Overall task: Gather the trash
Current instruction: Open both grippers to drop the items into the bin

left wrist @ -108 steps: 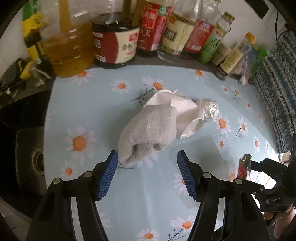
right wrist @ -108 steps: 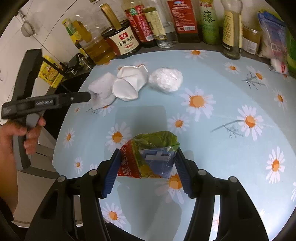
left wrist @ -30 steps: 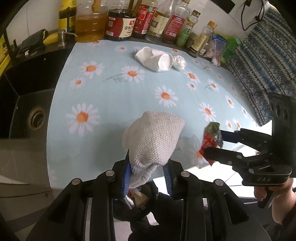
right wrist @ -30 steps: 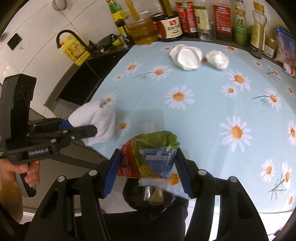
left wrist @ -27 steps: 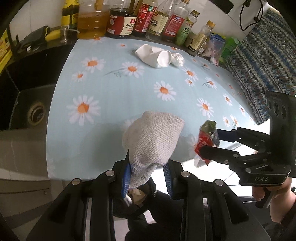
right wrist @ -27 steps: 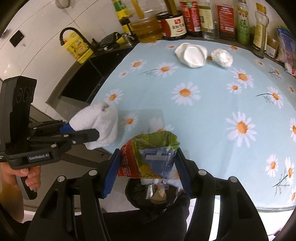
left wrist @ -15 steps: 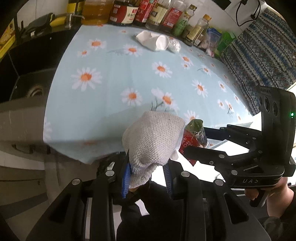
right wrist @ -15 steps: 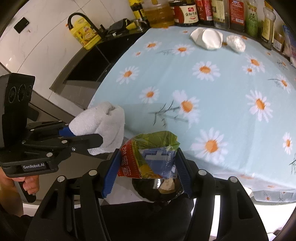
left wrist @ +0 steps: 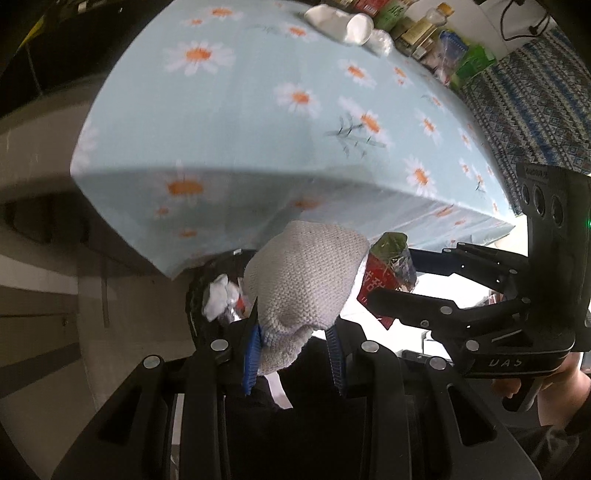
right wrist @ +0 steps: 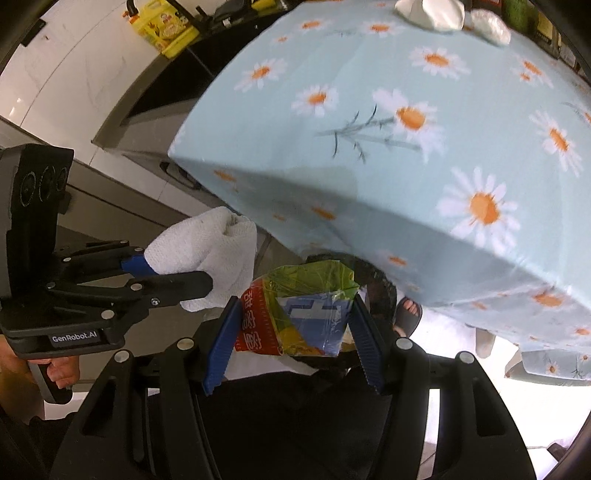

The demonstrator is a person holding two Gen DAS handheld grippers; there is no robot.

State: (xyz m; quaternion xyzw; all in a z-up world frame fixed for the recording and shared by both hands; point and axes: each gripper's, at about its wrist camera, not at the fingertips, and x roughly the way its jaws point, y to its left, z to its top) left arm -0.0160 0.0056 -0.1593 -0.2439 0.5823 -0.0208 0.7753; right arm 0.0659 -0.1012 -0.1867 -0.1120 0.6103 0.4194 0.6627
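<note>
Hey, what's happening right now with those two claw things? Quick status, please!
Left gripper jaws shut on white cloth. Right gripper jaws shut on snack wrapper. Both off the table, above black trash bin. Nothing blocking.

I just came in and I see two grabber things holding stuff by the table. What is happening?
Someone is tidying up trash with a grabber in each hand. The left gripper is shut on a crumpled white cloth wad. The right gripper is shut on a red, green and blue plastic snack wrapper. Both hang just off the edge of the daisy-print tablecloth, above a black trash bin that already has scraps in it. A white paper cup and a clear plastic ball lie on the table.
</note>
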